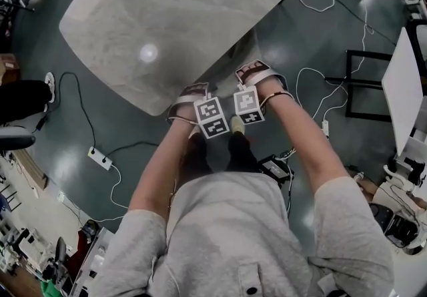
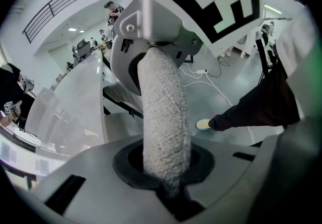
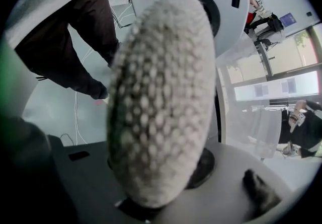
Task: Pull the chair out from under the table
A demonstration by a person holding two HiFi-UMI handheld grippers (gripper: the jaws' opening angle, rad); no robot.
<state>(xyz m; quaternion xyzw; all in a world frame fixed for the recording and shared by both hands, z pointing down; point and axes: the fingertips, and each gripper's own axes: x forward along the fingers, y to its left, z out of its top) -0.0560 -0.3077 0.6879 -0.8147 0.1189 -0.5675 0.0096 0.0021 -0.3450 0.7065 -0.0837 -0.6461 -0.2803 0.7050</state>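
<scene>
The chair is mostly hidden under the grey marble-look table and my two grippers. Its back shows as a nubbly off-white upholstered edge in the left gripper view and fills the right gripper view. My left gripper stands at the table's near edge, pointing steeply down, shut on that edge. My right gripper is close beside it with the same edge between its jaws. Its pads are hidden, so contact is unclear. The right gripper's marker cube looms in the left gripper view.
My legs and a light shoe are right behind the grippers. A power strip and white cables lie on the dark floor. A black frame and a white tabletop stand to the right.
</scene>
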